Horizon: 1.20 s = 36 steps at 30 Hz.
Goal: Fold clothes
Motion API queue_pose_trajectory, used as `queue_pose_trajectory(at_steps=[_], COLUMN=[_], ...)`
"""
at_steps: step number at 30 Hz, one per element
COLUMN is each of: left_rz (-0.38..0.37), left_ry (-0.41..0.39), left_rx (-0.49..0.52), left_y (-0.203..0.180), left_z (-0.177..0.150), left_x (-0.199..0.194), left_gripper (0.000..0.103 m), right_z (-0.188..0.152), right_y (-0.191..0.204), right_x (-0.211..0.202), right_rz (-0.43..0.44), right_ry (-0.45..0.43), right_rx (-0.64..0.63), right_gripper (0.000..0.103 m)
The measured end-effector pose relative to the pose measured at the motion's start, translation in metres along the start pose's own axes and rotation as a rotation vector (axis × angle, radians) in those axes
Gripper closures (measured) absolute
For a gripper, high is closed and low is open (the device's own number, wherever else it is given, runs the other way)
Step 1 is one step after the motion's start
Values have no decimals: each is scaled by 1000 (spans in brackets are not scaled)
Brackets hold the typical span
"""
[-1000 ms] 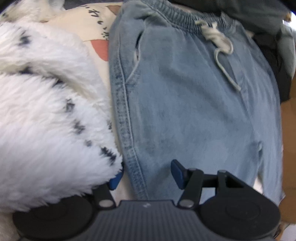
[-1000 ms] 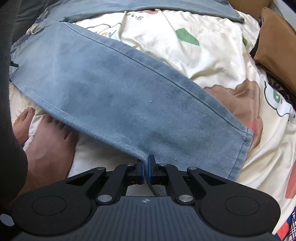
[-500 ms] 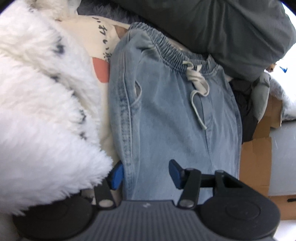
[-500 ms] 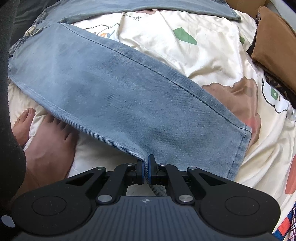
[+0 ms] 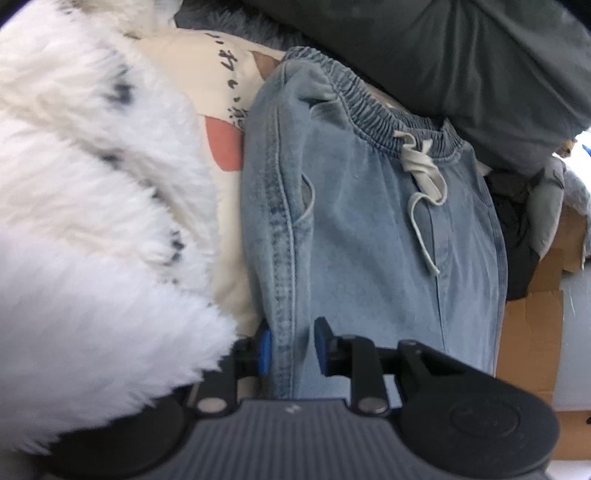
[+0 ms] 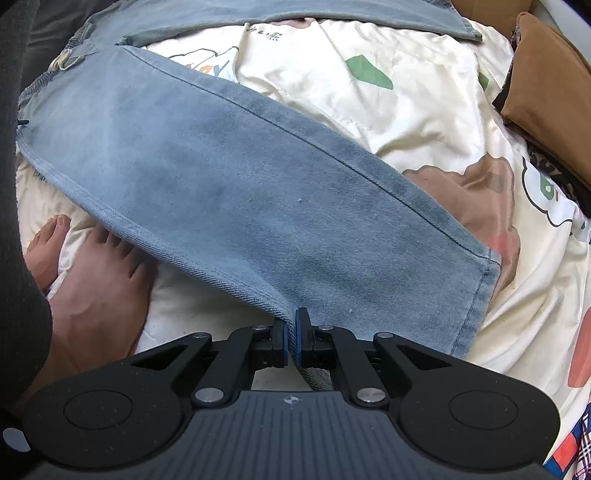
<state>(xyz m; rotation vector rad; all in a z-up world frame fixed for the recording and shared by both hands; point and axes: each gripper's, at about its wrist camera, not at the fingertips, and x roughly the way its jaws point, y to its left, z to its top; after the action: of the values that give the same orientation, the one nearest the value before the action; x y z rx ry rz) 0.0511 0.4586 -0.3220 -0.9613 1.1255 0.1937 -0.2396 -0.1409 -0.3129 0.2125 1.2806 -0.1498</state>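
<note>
Light blue jeans point(image 5: 369, 240) lie on a printed cream quilt point(image 6: 388, 122), with the elastic waistband and white drawstring point(image 5: 424, 173) at the far end in the left wrist view. My left gripper point(image 5: 291, 347) straddles the jeans' left side seam below the pocket. Its jaws are closing, the seam is between the blue pads, and a gap still shows. In the right wrist view one jeans leg point(image 6: 240, 192) runs diagonally across the quilt. My right gripper point(image 6: 291, 343) is shut on that leg's near edge, close to the hem. The other leg point(image 6: 332, 14) lies along the top.
A fluffy white blanket point(image 5: 92, 221) presses against the left gripper's left side. Dark grey clothing point(image 5: 461, 55) lies beyond the waistband and a cardboard box point(image 5: 532, 332) stands at the right. A person's bare feet point(image 6: 99, 288) rest beside the jeans leg. A brown cushion point(image 6: 546, 81) lies at the right.
The left gripper's jaws have narrowed around the jeans' side seam, and its view has tilted to show more of the waistband and dark clothing. The right gripper has stayed shut on the leg edge.
</note>
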Motion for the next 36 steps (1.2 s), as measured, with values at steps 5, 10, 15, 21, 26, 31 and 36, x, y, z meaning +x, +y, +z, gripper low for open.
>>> queue_pose_trajectory(at_steps=[5, 10, 15, 21, 26, 31, 36], left_rz=[27, 33, 37, 23, 3, -45, -86], left_ry=[-6, -28, -24, -18, -14, 1, 10], left_rx=[30, 38, 73, 146, 207, 232, 249], left_y=[-6, -11, -22, -49, -80, -110, -134], left_z=[-3, -5, 1, 7, 13, 19, 24], left_x=[-7, -19, -28, -38, -47, -47, -53], left_gripper=[92, 94, 95, 97, 98, 98, 98], right_z=[-1, 0, 5, 16, 37, 60, 85], right_y=[-1, -3, -8, -12, -20, -31, -40], right_x=[-6, -13, -21, -37, -57, -76, -90], right_rz=[1, 8, 16, 7, -14, -35, -62], right_ry=[-26, -49, -85, -129, -192, -256, -309], right_rx=[7, 16, 25, -1, -8, -2, 9], right_gripper=[102, 102, 102, 102, 102, 102, 102])
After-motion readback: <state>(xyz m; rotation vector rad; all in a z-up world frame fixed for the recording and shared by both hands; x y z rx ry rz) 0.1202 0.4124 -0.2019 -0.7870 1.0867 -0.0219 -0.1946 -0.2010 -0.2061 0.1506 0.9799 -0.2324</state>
